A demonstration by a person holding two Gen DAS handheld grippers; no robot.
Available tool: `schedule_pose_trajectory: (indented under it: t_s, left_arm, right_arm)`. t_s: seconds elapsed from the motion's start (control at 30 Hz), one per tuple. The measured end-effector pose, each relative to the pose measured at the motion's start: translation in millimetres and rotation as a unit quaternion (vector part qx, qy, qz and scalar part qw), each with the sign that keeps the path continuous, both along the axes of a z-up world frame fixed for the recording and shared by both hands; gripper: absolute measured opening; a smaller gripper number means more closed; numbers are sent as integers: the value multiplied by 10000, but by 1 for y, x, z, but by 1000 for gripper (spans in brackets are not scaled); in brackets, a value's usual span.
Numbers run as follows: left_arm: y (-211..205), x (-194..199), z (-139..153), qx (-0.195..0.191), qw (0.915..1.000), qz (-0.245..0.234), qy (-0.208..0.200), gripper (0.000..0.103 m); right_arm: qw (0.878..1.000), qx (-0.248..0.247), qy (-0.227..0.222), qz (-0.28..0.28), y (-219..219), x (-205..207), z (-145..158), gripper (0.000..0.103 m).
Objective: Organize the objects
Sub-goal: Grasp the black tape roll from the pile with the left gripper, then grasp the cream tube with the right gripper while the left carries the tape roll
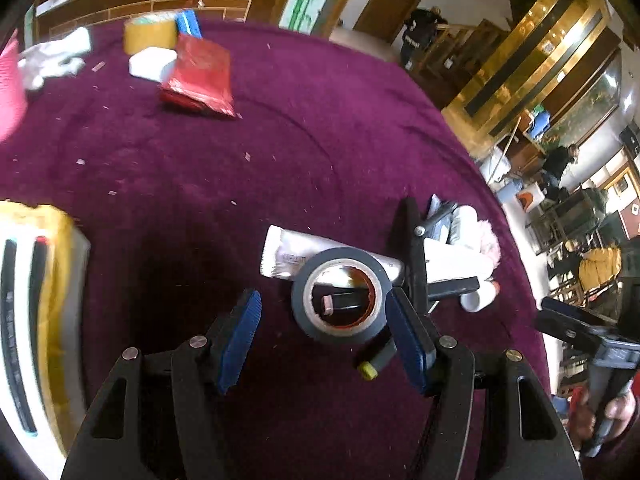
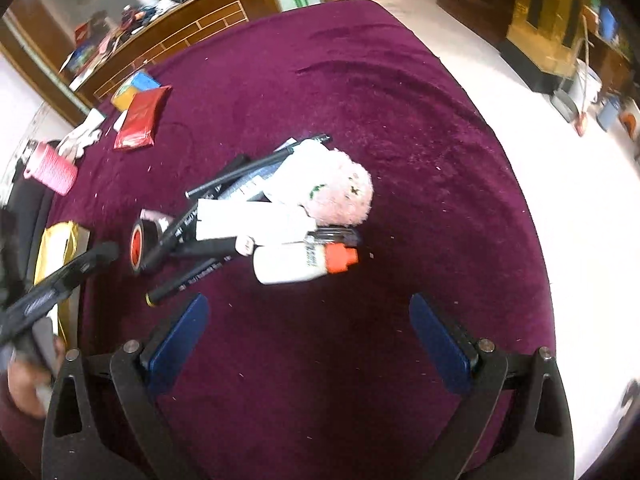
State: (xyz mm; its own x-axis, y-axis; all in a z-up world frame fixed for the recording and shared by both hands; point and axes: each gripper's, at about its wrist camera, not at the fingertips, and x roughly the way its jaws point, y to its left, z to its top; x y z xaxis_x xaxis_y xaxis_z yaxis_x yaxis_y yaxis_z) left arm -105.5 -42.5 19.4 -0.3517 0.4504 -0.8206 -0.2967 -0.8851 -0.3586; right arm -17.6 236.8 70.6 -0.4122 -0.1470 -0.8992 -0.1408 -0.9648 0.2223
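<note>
The right gripper (image 2: 308, 340) hangs over bare purple cloth (image 2: 400, 140), fingers spread wide, nothing between them. Just ahead lies a white bottle (image 2: 288, 266) against the cluttered pile. The left gripper (image 1: 324, 338) stands half-spread; its right finger touches a grey tape roll (image 1: 340, 296), which sits unpinched.

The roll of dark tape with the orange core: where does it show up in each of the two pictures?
Left wrist view: the roll of tape lies low and centre, seen from above, just ahead of the left hand-held gripper.
Right wrist view: it sits at middle left, seen on edge, at the left end of the pile.
Shared landmark: the red packet, far across the purple cloth in both.
</note>
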Motion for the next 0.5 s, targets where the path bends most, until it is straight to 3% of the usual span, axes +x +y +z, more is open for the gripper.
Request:
schedule_pose_trajectory:
  t_s: [0.07,0.13,0.2,0.23,0.27,0.43,0.5]
  left_arm:
    - [10,-1,-6,-184,9998,-75,-8,56]
    - [13,-1,-5,-121,9999,-65,39,48]
    - [16,-5,-1,-194,9998,15,16,33]
    - [18,-6,-1,-271,9996,27,11,18]
    - [19,-7,-2,-302,9995,31,-29,9]
    - [24,1,-3,-500,9987,-22,38,9]
    - [33,4,-3,-692,9974,-142,145,16]
  right_arm:
    - [10000,25,17,86,7,3,-1,101]
    - [9998,30,37,167,14,4,-1,101]
    - [9998,2,40,195,19,1,-2,101]
    - [9998,-24,31,198,21,0,-4,101]
    - [9998,-62,10,200,23,-1,-5,101]
    - [9994,-118,-1,331,20,-8,-6,101]
    - [9991,-98,7,413,16,-11,-6,101]
